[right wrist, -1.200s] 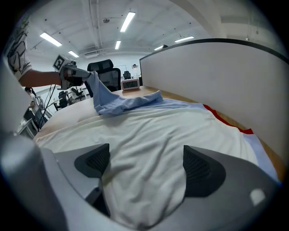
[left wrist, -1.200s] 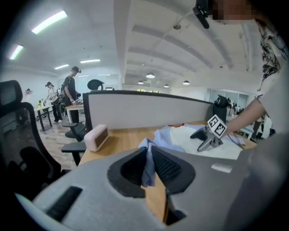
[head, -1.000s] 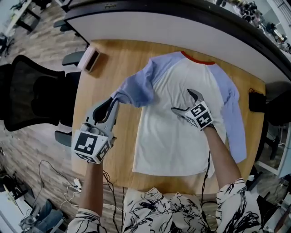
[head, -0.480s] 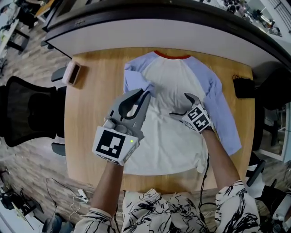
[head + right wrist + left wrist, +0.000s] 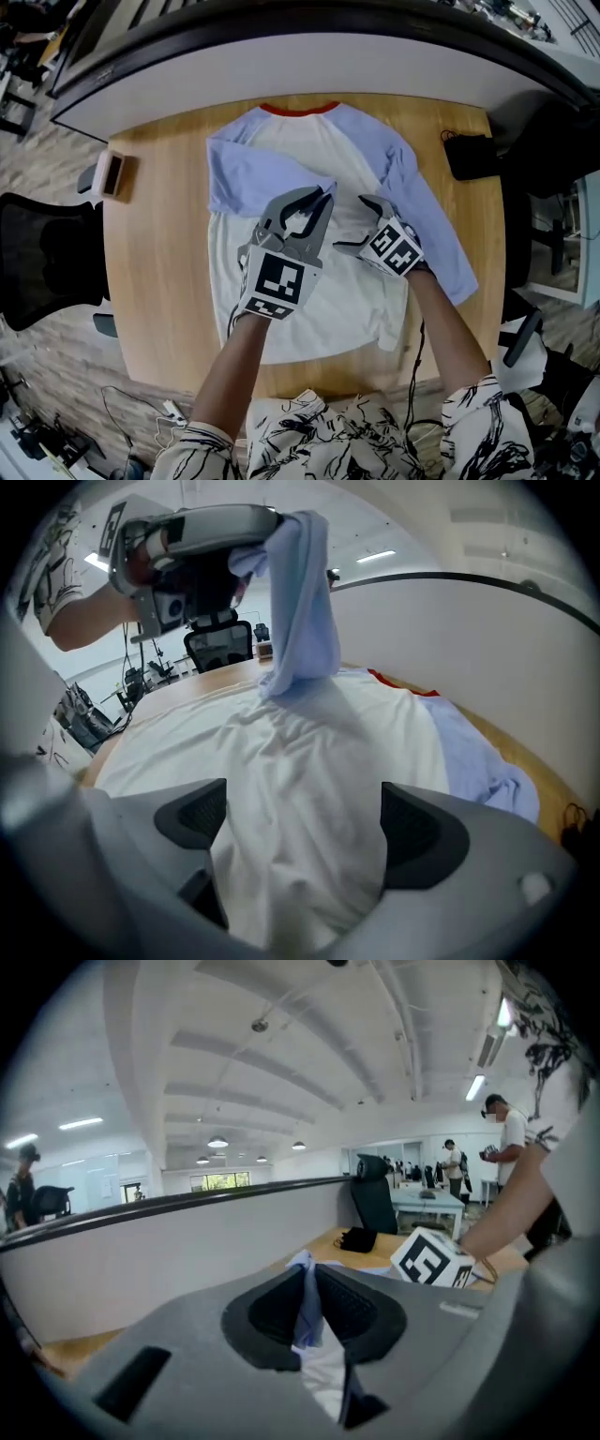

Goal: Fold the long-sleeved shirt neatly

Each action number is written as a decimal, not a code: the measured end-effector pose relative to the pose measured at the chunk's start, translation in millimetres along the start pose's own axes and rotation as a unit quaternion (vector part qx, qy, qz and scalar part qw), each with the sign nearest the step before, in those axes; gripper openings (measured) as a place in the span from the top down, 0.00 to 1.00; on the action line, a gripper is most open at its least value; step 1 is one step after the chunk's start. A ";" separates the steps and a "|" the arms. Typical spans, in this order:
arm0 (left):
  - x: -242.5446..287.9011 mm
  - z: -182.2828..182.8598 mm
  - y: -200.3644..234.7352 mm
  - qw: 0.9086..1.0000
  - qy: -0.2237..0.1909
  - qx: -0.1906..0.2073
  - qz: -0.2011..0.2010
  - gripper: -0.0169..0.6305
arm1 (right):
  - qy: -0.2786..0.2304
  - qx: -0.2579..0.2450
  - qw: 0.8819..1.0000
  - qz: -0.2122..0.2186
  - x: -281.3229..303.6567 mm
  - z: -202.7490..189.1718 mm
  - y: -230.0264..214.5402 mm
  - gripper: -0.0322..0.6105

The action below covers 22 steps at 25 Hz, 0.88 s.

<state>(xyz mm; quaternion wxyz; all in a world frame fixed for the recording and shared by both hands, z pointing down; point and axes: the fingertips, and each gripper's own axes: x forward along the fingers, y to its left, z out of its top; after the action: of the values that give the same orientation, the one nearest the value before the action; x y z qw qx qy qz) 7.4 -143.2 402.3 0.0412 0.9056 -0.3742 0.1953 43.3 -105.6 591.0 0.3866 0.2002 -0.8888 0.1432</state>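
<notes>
While the left gripper (image 5: 323, 195) is clamped on the cuff end of the blue left sleeve (image 5: 251, 178), the long-sleeved shirt (image 5: 352, 305) lies spread in the middle of the wooden tabletop (image 5: 159, 262). Its red collar (image 5: 298, 109) is at the far edge and its hem toward the near edge. The sleeve runs from the left shoulder in across the chest. In the right gripper view its end hangs from the pinched jaws, lifted clear of the white body.

The right gripper (image 5: 354, 225) sits just right of the left one, over the white front. Its jaws stand apart and pinch nothing; whether they rest on the cloth I cannot tell.

The step in hand looks like folding the left sleeve inward over the body. The next move seems to call for lowering the cuff onto the white front so the sleeve lies straight and unbunched, then letting go. The right gripper is well placed to hold the body steady meanwhile.

The right sleeve (image 5: 433, 225) lies out along the right side, not yet folded, so most of the folding appears to be left.
</notes>
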 end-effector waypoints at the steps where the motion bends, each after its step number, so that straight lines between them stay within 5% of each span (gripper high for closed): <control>1: 10.3 -8.5 -8.8 1.000 0.015 0.017 -0.005 0.89 | 0.001 -0.006 1.000 0.005 -4.8 -2.7 1.6 0.16; 8: 67.5 -64.4 -46.0 0.989 0.108 0.104 -0.007 0.89 | -0.005 -0.028 1.000 0.000 -41.3 -23.4 -5.2 0.16; 18: 114.8 -110.5 -83.2 0.979 0.158 0.124 -0.020 0.86 | -0.018 -0.031 0.999 -0.002 -67.2 -47.3 -13.2 0.15; 20: 119.7 -113.3 -92.6 0.981 0.153 0.117 -0.039 0.76 | -0.019 -0.035 0.999 -0.002 -69.9 -48.1 -17.2 0.15; 22: 121.5 -111.4 -100.7 0.982 0.143 0.103 -0.063 0.53 | -0.020 -0.036 0.999 -0.005 -73.5 -47.1 -23.3 0.14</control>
<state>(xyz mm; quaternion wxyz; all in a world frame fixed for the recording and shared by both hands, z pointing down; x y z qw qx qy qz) 119.5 -126.8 558.8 0.0132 0.8895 -0.2847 0.3572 129.4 -88.8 569.7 0.3762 0.1929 -0.9001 0.1049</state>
